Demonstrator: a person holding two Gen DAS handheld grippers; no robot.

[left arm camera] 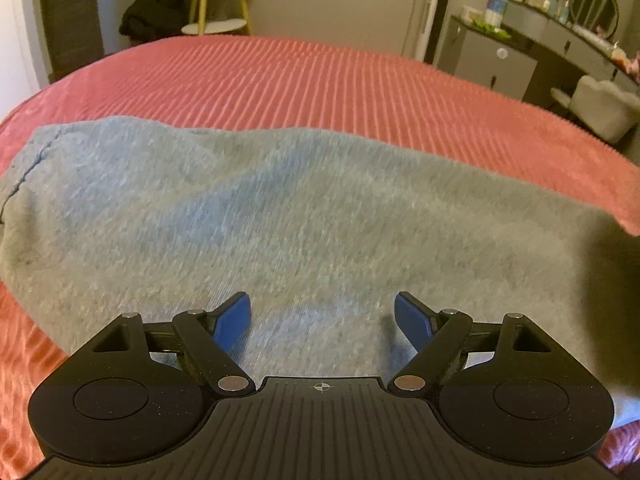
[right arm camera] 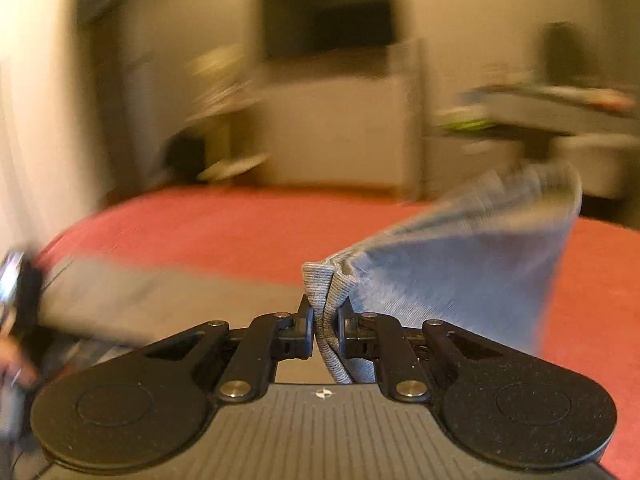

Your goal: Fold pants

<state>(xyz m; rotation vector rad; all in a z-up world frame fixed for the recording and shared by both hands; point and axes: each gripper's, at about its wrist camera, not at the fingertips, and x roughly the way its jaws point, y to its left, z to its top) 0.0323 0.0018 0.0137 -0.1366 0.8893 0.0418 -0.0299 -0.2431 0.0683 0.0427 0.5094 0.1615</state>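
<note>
Light grey-blue pants lie spread on a pink ribbed bedspread. My left gripper is open, its blue pads wide apart just above the fabric, holding nothing. My right gripper is shut on a ribbed edge of the pants and lifts it off the bed, so the cloth hangs to the right of the jaws. The right wrist view is motion-blurred. More of the pants lies flat at left.
A yellow-legged side table and a dark bundle stand beyond the bed's far edge. A grey dresser with bottles and a pale chair are at the right. A hand with the other gripper shows at the left edge.
</note>
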